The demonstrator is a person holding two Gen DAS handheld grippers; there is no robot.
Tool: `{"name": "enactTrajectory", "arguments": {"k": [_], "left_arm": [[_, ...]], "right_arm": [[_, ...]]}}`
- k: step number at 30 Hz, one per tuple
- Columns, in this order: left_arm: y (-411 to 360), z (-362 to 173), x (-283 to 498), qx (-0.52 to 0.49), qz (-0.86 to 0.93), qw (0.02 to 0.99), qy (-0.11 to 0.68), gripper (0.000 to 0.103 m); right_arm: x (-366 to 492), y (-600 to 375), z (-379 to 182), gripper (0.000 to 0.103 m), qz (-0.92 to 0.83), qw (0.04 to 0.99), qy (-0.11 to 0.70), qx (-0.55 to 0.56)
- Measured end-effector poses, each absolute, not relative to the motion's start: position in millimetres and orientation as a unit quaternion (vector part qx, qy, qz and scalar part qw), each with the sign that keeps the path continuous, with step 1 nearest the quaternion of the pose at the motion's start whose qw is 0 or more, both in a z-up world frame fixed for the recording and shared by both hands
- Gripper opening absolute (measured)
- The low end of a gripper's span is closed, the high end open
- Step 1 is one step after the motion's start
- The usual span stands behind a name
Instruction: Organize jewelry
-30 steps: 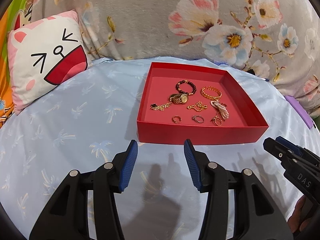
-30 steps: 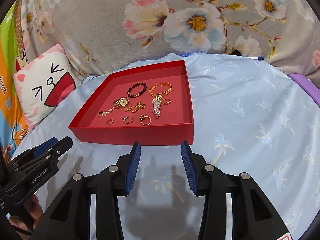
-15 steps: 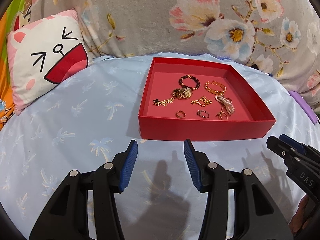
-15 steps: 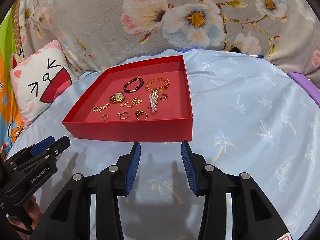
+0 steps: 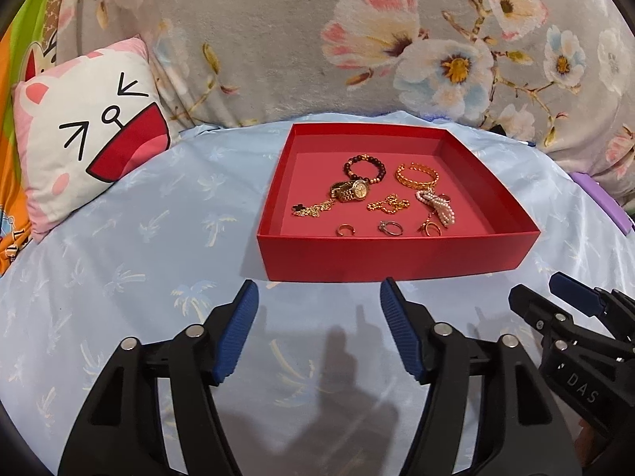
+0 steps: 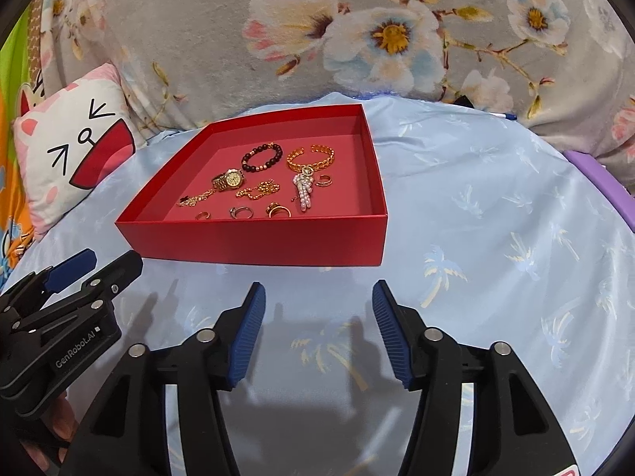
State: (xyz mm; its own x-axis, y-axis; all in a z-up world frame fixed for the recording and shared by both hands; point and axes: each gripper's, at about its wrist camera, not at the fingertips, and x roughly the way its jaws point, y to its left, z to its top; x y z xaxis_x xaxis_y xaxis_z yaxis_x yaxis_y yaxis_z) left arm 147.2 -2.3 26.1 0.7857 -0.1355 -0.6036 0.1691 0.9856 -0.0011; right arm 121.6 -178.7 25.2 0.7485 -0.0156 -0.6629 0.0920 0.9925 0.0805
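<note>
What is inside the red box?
Inside the red box: gold watch, dark bead bracelet, gold bangle, pearl piece, chains, rings. Its near wall hides a floor strip.

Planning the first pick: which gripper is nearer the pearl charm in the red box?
Right, by a little. The pearl charm lies in the box's right half; the right gripper sits just before it, while the left gripper fronts the box's left half. Both jaws are opening, empty.

Red tray (image 6: 254, 238) of jewelry on blue sheet (image 6: 496, 238), beyond opening, empty right gripper (image 6: 316, 301).
</note>
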Motion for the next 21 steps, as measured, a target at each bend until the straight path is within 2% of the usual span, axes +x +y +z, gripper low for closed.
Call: {"name": "enactTrajectory", "arguments": {"k": [3,4,9,11,21], "left_arm": [[-5.3,28.1,143.1,0.032,-0.078,0.948,0.307,0.075],[-6.6,28.8,141.4,0.035,-0.077,0.949,0.304,0.082],[-6.6,29.0,141.4,0.037,-0.061,0.951,0.302,0.086],[-4.8,28.4,142.4,0.031,-0.058,0.950,0.306,0.090],[-3.8,26.8,141.1,0.033,-0.027,0.949,0.311,0.097]], "right_arm": [[117.3,-175.9,27.2,0.071,-0.038,0.937,0.345,0.046],[115.9,-174.6,27.9,0.074,-0.040,0.938,0.342,0.043],[107.7,-171.3,32.5,0.086,-0.073,0.943,0.325,0.028],[105.4,-171.3,32.6,0.086,-0.078,0.942,0.325,0.031],[105.0,-172.0,29.4,0.088,-0.098,0.935,0.339,0.043]]}}
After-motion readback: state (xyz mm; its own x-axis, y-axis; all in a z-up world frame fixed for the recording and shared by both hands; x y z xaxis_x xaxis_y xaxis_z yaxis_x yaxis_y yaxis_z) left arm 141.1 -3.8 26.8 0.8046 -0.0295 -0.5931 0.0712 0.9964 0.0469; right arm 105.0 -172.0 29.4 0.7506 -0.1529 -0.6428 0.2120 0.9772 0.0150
